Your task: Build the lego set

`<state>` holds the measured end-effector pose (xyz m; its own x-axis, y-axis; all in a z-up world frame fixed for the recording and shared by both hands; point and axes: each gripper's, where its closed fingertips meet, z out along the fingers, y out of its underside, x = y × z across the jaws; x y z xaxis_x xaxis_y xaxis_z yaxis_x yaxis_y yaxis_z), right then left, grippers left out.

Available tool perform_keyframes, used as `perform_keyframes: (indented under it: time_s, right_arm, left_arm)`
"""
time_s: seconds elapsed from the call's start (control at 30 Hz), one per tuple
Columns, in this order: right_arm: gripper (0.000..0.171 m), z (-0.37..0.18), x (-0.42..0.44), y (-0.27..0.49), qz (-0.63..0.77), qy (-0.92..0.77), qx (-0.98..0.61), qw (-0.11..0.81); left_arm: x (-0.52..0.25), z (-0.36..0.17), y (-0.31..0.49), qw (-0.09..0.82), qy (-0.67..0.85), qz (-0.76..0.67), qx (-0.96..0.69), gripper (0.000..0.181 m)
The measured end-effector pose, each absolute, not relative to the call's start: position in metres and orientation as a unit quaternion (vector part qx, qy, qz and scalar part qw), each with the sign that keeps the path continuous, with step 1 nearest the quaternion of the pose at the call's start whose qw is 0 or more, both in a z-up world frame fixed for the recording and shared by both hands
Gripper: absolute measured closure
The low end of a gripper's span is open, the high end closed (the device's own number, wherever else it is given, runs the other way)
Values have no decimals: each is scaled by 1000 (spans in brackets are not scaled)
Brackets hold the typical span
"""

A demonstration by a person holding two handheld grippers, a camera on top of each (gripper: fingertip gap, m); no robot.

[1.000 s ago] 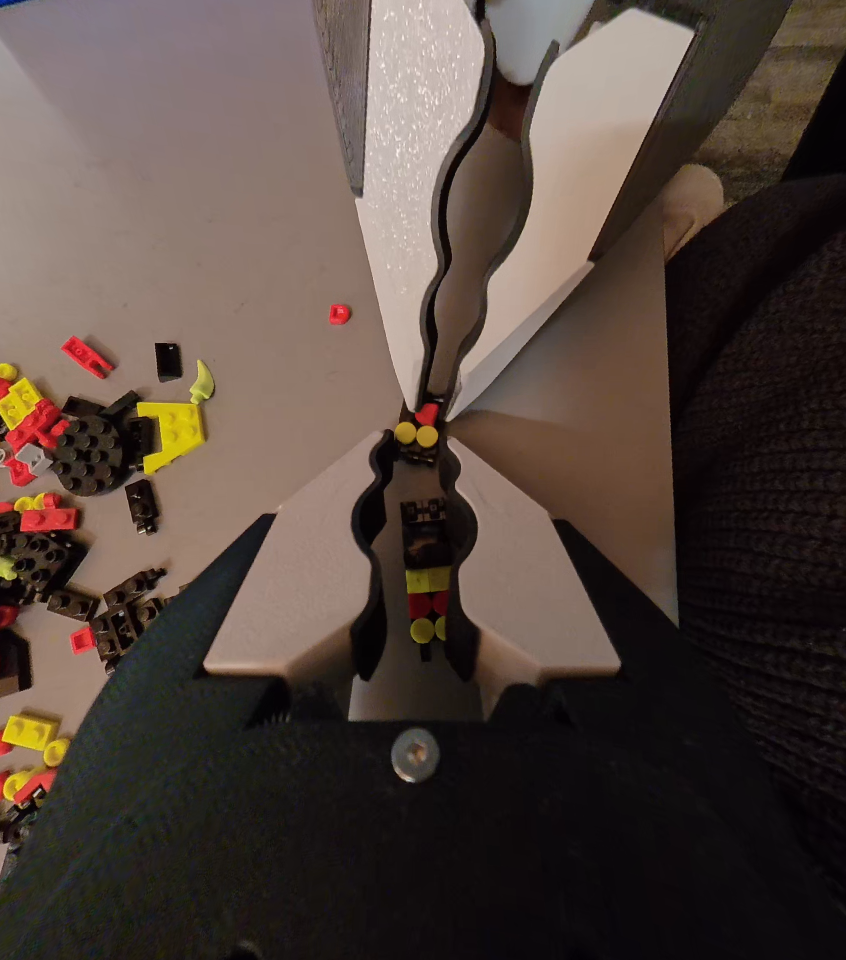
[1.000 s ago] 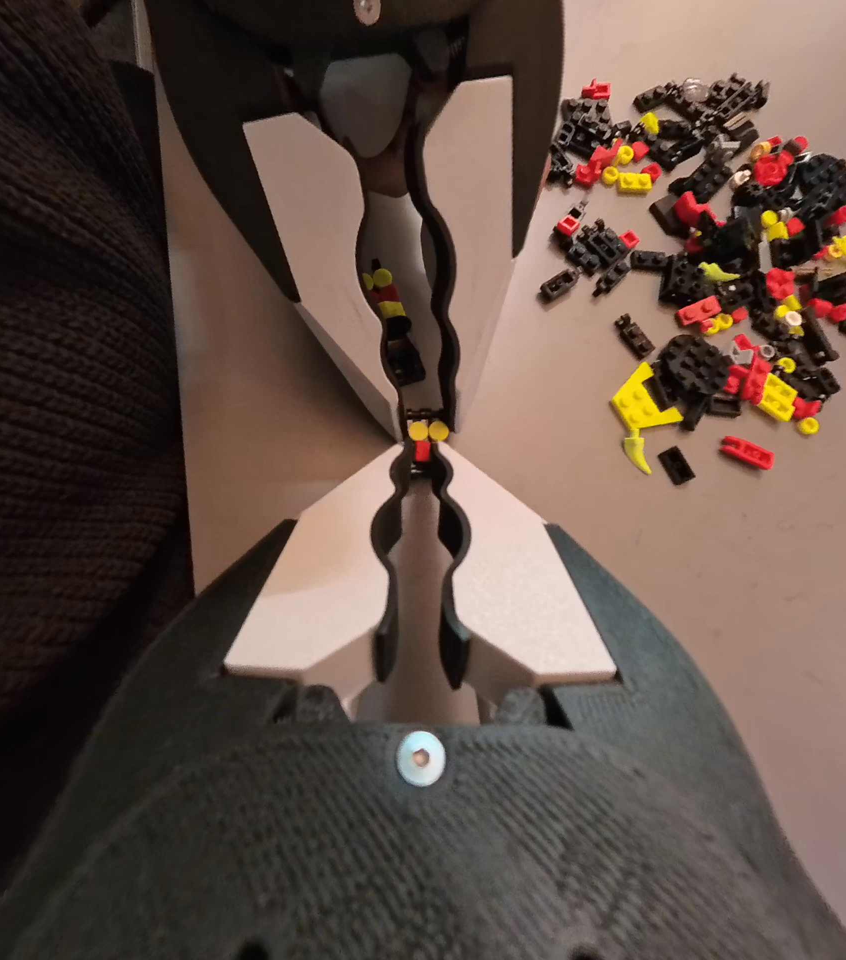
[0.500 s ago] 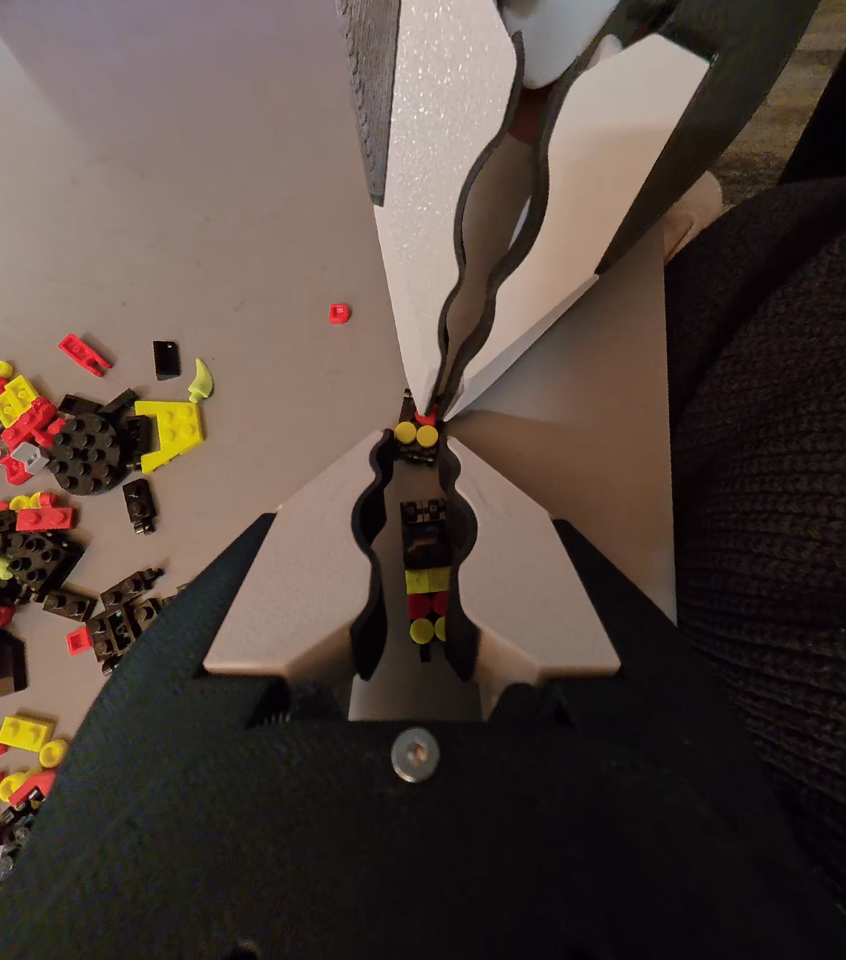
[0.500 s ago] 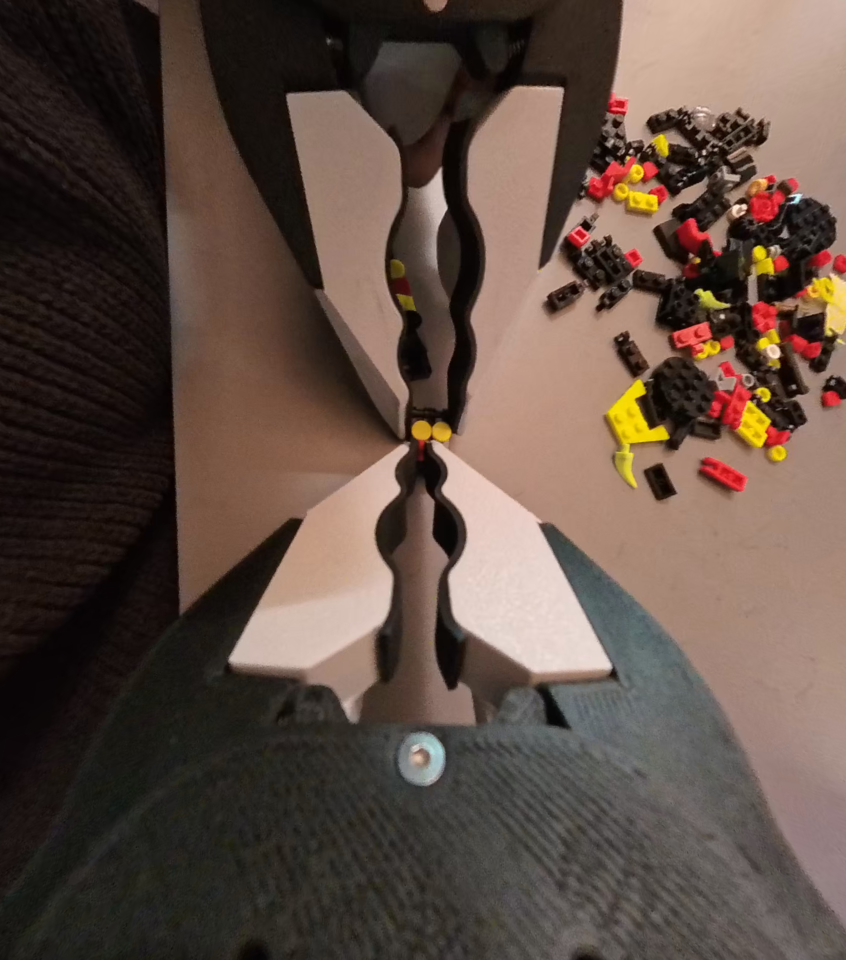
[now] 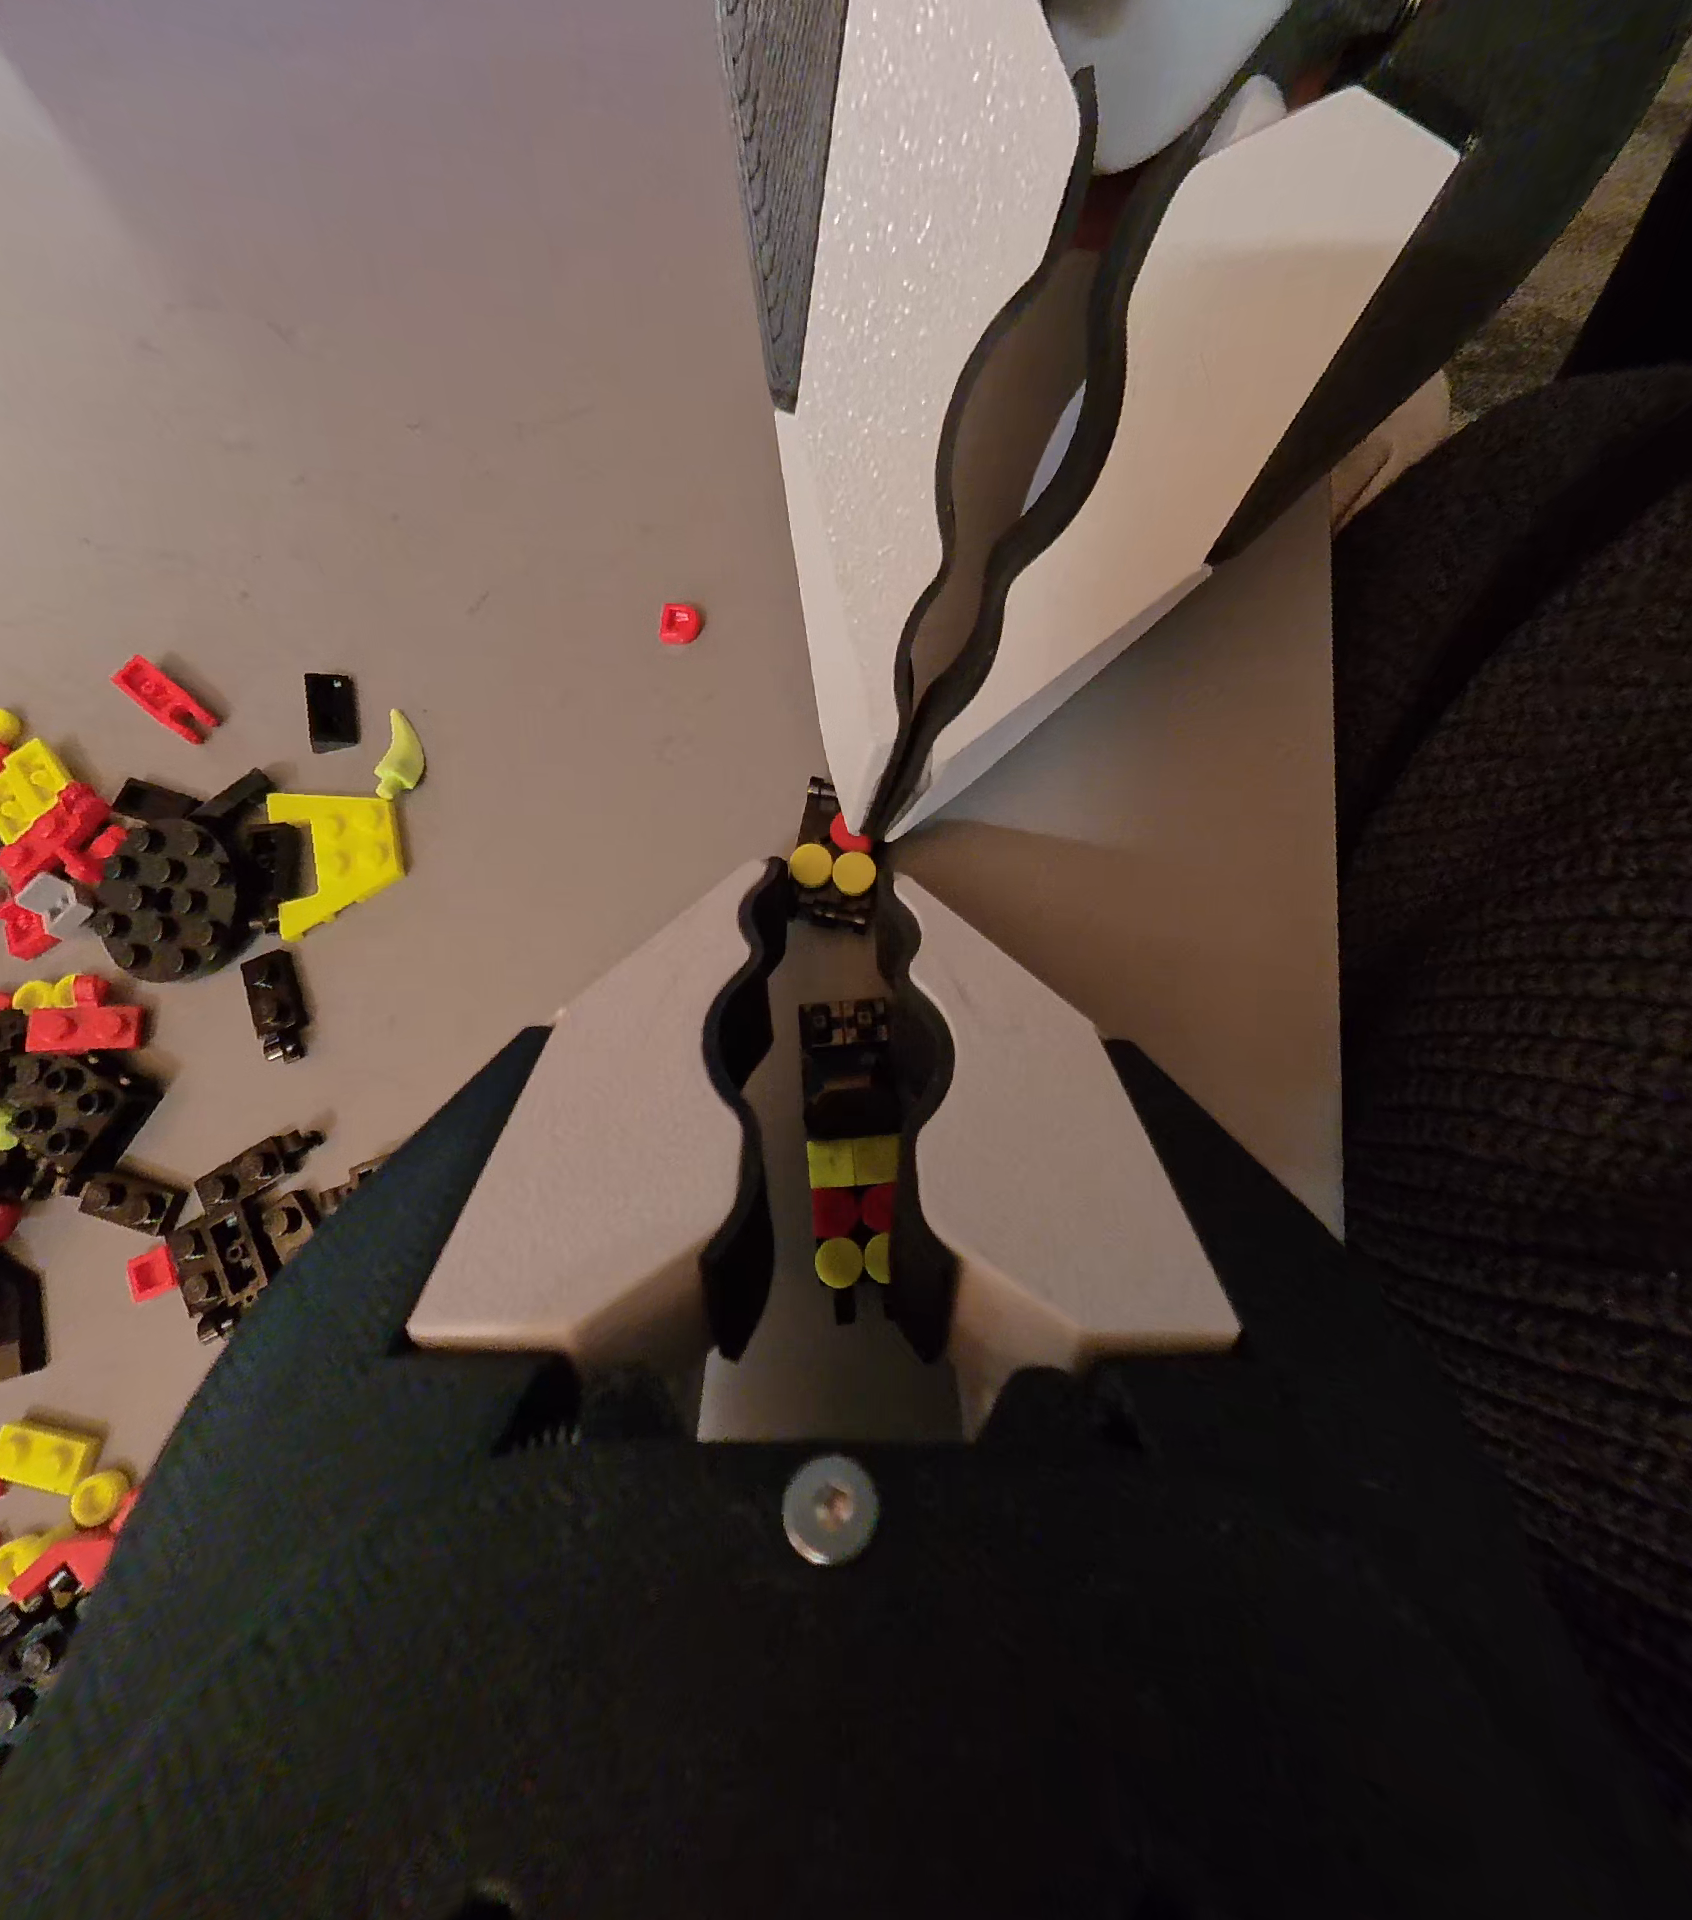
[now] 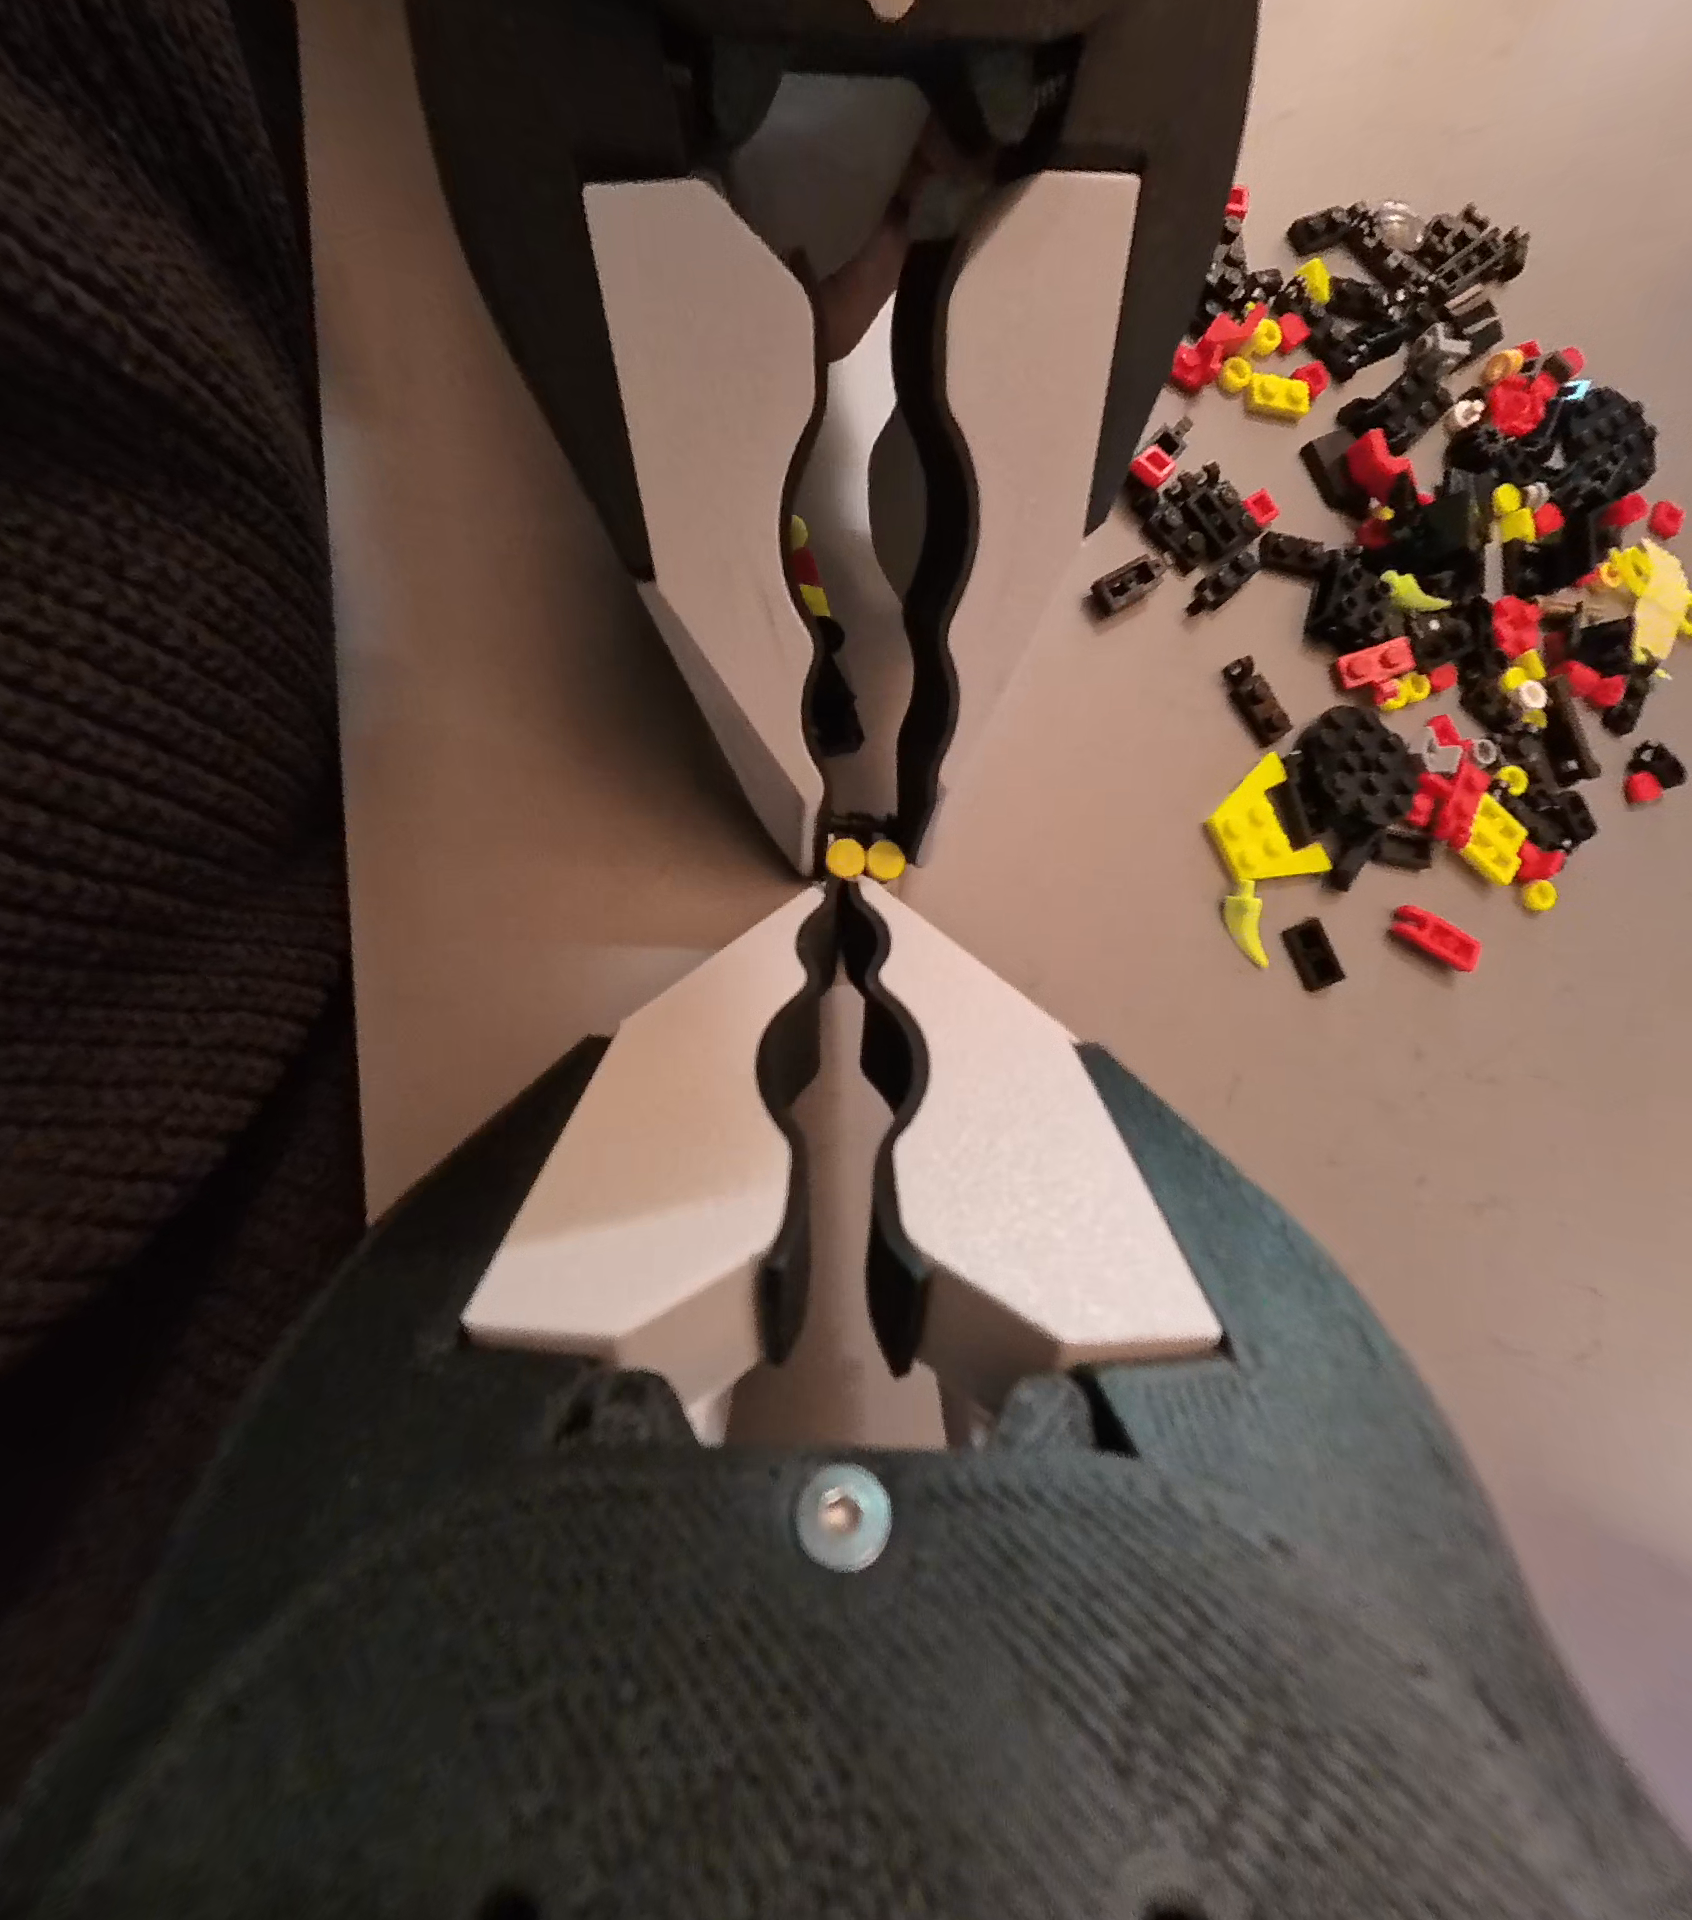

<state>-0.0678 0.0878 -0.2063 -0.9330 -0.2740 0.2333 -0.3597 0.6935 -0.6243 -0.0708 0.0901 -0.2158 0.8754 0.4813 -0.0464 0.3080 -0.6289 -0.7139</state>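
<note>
The build (image 5: 837, 883) is a small, light stack of hard plastic: black plates topped by two yellow studs (image 5: 831, 871), with more black, yellow and red pieces running back between the left tongs (image 5: 834, 891). It should weigh next to nothing, and it is stiff, but the joints are only friction fits and the smooth plastic is slippery, so a squeeze off the square would likely twist it or pop pieces apart. The safest hold is probably flat across the two long sides of the black plates, clear of the studs. The left tongs are clamped on the build at their tips, with its yellow-studded end poking just past them. The right tongs (image 6: 840, 896) come in nose to nose from the opposite side, pressed together at their tips on a small red piece (image 5: 847, 831) that touches the build just beyond the yellow studs. In the right wrist view the red piece is hidden, so how firmly it is seated cannot be told. All of this hangs above the worktop (image 5: 354, 364) edge, close to a dark knitted sleeve (image 5: 1600, 1039). The loose pile (image 6: 1444, 582) of black, red and yellow parts lies well apart on the worktop, and one red stray (image 5: 681, 623) sits alone nearer the tongs.
</note>
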Motion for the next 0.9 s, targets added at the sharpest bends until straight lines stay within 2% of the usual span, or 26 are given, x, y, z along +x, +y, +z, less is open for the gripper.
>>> perform_keyframes:
  time_s: [0.9]
  right_arm:
    - [171, -207, -67, 89, 334, -937, 103, 24]
  left_arm:
    - [-71, -215, 91, 370, -239, 109, -891, 167]
